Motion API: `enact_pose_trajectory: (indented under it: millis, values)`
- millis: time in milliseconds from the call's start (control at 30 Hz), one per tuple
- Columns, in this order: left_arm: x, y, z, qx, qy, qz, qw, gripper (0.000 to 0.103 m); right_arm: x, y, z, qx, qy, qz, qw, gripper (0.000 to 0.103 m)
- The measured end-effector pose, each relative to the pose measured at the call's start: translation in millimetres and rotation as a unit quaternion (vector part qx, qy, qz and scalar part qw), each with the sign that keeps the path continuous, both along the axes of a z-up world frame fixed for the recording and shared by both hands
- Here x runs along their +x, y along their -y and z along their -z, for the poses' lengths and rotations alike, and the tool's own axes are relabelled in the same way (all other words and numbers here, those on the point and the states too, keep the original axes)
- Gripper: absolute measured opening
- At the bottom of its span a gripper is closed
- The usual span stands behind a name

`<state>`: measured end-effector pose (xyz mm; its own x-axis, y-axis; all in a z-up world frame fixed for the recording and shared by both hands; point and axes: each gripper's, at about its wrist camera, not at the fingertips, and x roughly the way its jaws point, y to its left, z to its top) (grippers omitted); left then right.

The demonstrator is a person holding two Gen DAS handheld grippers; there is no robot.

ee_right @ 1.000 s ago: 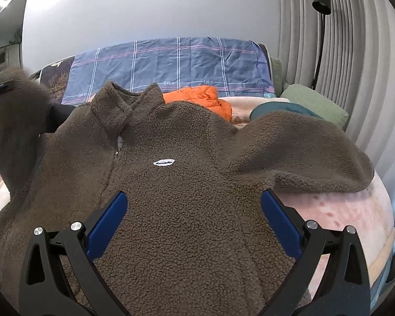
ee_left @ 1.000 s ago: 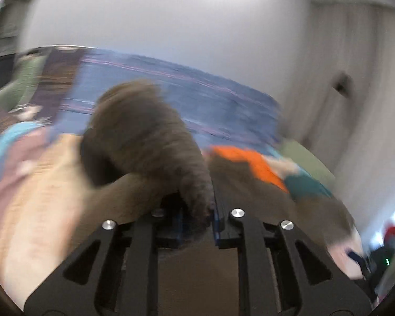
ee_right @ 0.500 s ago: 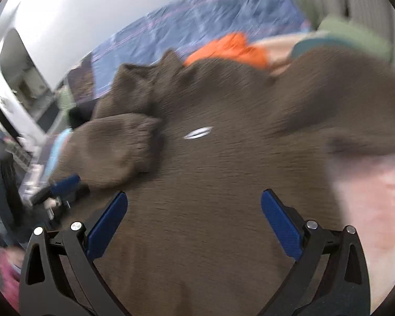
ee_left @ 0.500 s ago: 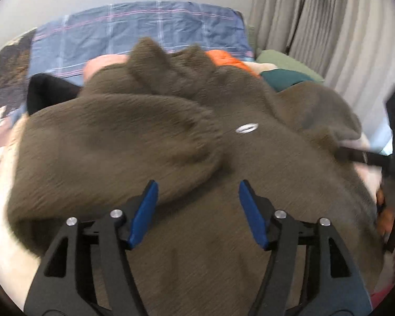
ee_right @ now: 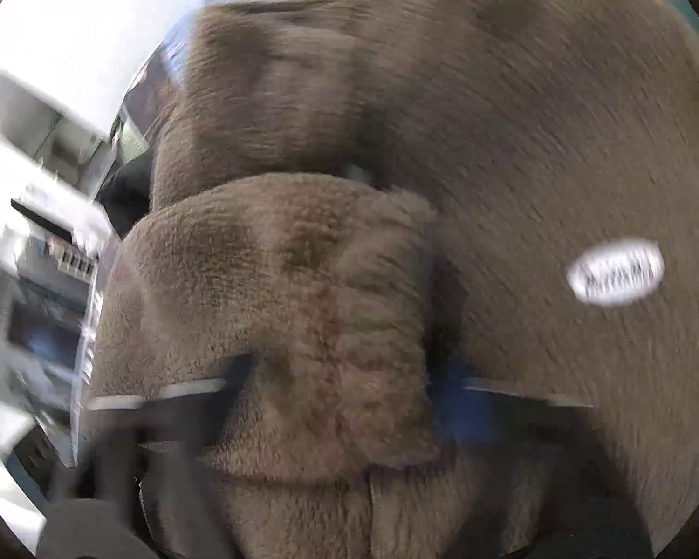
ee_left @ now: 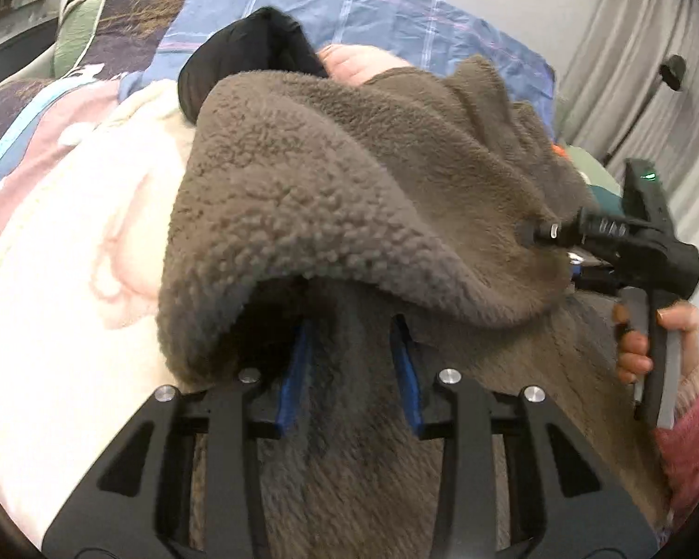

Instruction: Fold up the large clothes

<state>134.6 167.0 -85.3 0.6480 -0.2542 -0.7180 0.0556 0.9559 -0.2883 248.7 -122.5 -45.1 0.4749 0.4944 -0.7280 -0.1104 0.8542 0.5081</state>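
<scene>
A brown fleece jacket (ee_left: 359, 195) lies on the bed, its left sleeve folded across the chest. My left gripper (ee_left: 352, 354) sits low on the jacket body, jaws partly open, tips tucked under the folded sleeve's edge. My right gripper (ee_right: 345, 386) is around the sleeve cuff (ee_right: 303, 307); the view is blurred, and the fingers (ee_right: 461, 400) stand at either side of the cuff. The jacket's white oval label (ee_right: 617, 277) shows to the right. The right gripper also shows in the left wrist view (ee_left: 638, 242), held by a hand at the sleeve's end.
A cream and pink blanket (ee_left: 79, 242) covers the bed to the left. A black garment (ee_left: 251, 56) and a blue plaid cover (ee_left: 373, 14) lie behind the jacket. Grey curtains and a floor lamp (ee_left: 671, 70) stand at the right.
The left gripper let go of the sleeve, which now lies folded over the chest, and dropped under its edge. The right gripper swung left and closed in around the cuff.
</scene>
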Motion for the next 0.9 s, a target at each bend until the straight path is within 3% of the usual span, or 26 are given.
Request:
enact_pose_trajectory:
  millis: [67, 200, 267, 367, 467, 533, 567, 700, 800, 900]
  values:
    - [-1.2, 2.3, 0.8, 0.005, -0.002, 0.005, 1.0, 0.035, -7.8, 2.1, -15.8, 0.01, 0.019, -0.003, 1.0, 0.033]
    - [-21.2, 11.7, -12.9, 0.012, 0.023, 0.037, 0.999, 0.041, -57.5, 34.9, -92.6, -0.043, 0.17, 0.019, 0.984, 0.033]
    - [-32.2, 14.7, -20.6, 0.019, 0.037, 0.051, 0.9978, 0.048, -79.6, 63.2, -116.0, -0.067, 0.209, 0.05, 0.974, 0.033]
    - [-43.5, 20.9, -26.2, 0.036, 0.047, 0.067, 0.996, 0.053, -86.5, 95.6, -111.4, -0.096, 0.192, 0.085, 0.973, 0.034]
    - [-43.6, 24.8, -21.2, 0.043, 0.039, 0.074, 0.9956, 0.053, -74.5, 116.6, -57.2, -0.128, 0.099, 0.099, 0.982, 0.036]
    - [-43.9, 23.5, -17.6, 0.035, 0.033, 0.073, 0.9961, 0.053, -72.2, 124.5, -26.1, -0.125, 0.04, 0.096, 0.987, 0.037]
    - [-43.3, 22.3, -19.4, 0.029, 0.033, 0.074, 0.9963, 0.053, -74.8, 126.6, -19.5, -0.119, 0.031, 0.097, 0.988, 0.039]
    - [-34.7, 18.1, -38.3, 0.024, 0.048, 0.058, 0.9969, 0.053, -86.3, 119.3, -27.0, -0.139, 0.059, 0.091, 0.984, 0.044]
    - [-8.9, 10.8, -47.4, 0.0, 0.051, 0.039, 0.9979, 0.056, -86.3, 115.2, -38.1, -0.153, 0.088, 0.098, 0.979, 0.045]
    - [24.2, 10.2, -47.2, 0.017, 0.046, 0.021, 0.9986, 0.057, -79.5, 113.9, -34.0, -0.167, 0.101, 0.094, 0.976, 0.045]
